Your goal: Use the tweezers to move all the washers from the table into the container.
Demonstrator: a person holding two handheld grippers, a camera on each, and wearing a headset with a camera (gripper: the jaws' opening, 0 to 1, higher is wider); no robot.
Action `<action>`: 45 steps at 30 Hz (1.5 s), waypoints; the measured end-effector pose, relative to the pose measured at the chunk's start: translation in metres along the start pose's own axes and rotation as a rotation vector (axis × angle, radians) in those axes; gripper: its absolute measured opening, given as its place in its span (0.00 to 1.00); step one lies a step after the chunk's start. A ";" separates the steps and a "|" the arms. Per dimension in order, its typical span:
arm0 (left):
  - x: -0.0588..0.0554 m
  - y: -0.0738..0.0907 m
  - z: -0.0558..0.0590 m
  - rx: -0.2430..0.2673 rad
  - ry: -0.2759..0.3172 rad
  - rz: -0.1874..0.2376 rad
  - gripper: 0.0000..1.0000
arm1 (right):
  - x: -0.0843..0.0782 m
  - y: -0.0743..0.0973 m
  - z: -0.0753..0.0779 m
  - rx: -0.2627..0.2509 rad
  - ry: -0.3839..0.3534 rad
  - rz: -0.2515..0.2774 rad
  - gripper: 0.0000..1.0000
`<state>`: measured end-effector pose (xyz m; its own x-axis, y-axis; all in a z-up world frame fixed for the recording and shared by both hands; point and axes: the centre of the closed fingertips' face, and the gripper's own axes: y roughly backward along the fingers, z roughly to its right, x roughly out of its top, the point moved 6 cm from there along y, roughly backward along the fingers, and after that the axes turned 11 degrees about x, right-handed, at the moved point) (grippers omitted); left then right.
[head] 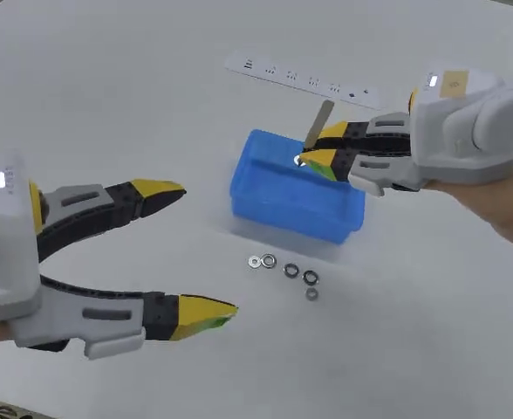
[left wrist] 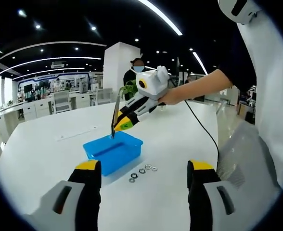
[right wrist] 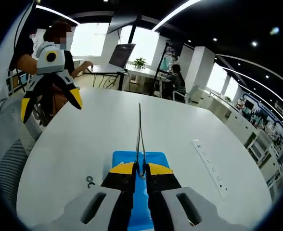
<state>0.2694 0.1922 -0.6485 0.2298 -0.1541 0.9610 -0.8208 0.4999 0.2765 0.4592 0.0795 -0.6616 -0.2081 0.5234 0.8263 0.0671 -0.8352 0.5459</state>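
Several small metal washers lie in a loose row on the white table just in front of the blue container. My right gripper is shut on the thin metal tweezers, holding them over the container's far left part, tips pointing down inside the rim. Whether the tips hold a washer I cannot tell. My left gripper hovers open left of the washers, nothing between its jaws. The left gripper view has the container, washers and tweezers ahead. The right gripper view looks along the tweezers over the container.
A white power strip lies on the table behind the container. A cable trails from the right gripper across the table. A person stands beyond the table's far side, and desks and chairs surround it.
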 end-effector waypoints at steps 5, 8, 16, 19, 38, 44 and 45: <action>0.002 -0.002 -0.002 0.015 0.034 0.023 0.90 | -0.022 -0.009 0.006 0.010 -0.038 -0.029 0.09; 0.002 0.000 -0.002 0.024 0.074 0.022 0.99 | -0.032 -0.018 0.008 0.019 -0.055 -0.036 0.09; -0.011 0.008 -0.003 0.058 0.060 -0.028 0.99 | -0.053 -0.037 0.008 0.052 -0.091 -0.073 0.09; -0.013 0.016 -0.006 0.094 0.078 -0.037 0.99 | -0.055 -0.039 0.005 0.059 -0.078 -0.085 0.09; -0.015 0.030 -0.007 0.171 0.151 -0.017 0.99 | -0.047 -0.032 0.006 0.034 -0.096 -0.023 0.10; -0.005 0.002 -0.028 0.154 0.097 0.025 0.97 | -0.040 -0.029 0.005 0.045 -0.103 -0.008 0.09; -0.005 -0.003 -0.032 0.149 0.096 0.028 0.97 | -0.039 -0.029 0.004 0.047 -0.099 -0.010 0.09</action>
<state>0.2878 0.2185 -0.6539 0.2489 -0.0565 0.9669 -0.8945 0.3695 0.2519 0.4697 0.0840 -0.7093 -0.1122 0.5477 0.8291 0.1112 -0.8222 0.5582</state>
